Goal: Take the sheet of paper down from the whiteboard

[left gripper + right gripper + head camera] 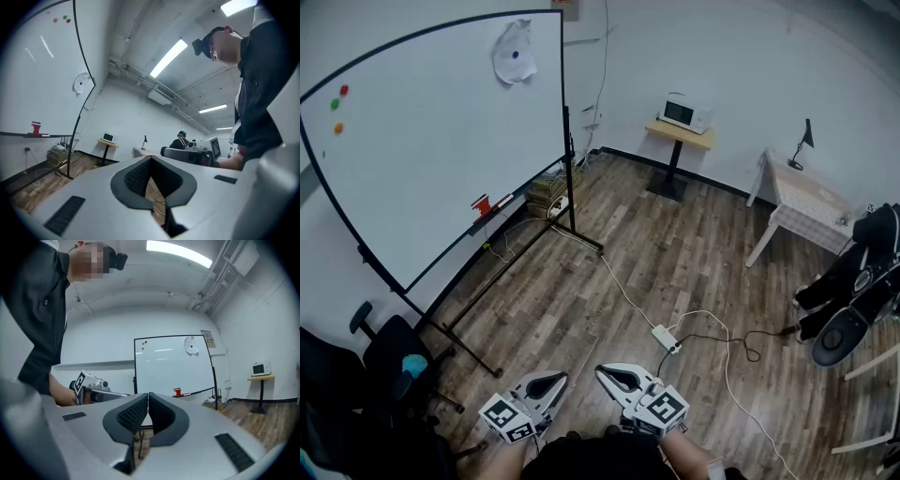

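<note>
A crumpled white sheet of paper (515, 52) hangs near the top right corner of the whiteboard (431, 141), pinned by a dark blue magnet. The paper (81, 83) shows at the board's far edge in the left gripper view, and the paper (191, 345) appears small in the right gripper view. My left gripper (546, 385) and right gripper (615, 377) are held low near my body, far from the board. Both are shut with nothing between their jaws.
Red, green and orange magnets (339, 97) sit at the board's upper left; a red eraser (481, 203) lies on its tray. A power strip and cables (667, 338) cross the wooden floor. A microwave on a small table (684, 114), a white desk (806, 199) and a black chair (389, 349) stand around.
</note>
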`<act>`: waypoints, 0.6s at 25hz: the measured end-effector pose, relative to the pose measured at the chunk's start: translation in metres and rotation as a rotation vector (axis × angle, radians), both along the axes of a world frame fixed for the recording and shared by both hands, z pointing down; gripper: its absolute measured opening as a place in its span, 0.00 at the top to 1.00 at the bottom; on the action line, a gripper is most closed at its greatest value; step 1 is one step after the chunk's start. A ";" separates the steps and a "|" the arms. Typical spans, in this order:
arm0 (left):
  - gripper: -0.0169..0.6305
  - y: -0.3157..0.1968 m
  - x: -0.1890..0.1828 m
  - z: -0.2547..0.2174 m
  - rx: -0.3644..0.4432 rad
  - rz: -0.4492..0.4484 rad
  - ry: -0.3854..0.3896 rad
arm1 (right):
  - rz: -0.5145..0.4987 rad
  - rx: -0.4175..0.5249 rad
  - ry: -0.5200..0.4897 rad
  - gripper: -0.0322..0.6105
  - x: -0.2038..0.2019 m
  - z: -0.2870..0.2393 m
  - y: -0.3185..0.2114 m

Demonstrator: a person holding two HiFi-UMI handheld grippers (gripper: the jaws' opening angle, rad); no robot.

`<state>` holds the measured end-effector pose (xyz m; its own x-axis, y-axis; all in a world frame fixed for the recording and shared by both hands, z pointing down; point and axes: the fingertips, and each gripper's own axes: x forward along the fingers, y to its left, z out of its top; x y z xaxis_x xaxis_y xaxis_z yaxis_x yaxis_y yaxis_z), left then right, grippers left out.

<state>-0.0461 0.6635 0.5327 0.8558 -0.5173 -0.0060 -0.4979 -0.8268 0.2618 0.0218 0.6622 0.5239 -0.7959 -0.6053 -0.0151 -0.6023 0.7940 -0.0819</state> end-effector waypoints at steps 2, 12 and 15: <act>0.96 -0.004 0.010 -0.002 0.010 0.017 -0.002 | 0.006 0.001 -0.001 0.92 0.011 0.002 -0.005; 0.96 -0.022 0.032 -0.001 0.052 -0.072 -0.018 | 0.004 0.010 0.029 0.92 0.041 0.013 -0.025; 0.96 -0.027 0.040 0.002 0.041 -0.104 -0.034 | 0.024 0.014 0.030 0.92 0.050 0.016 -0.032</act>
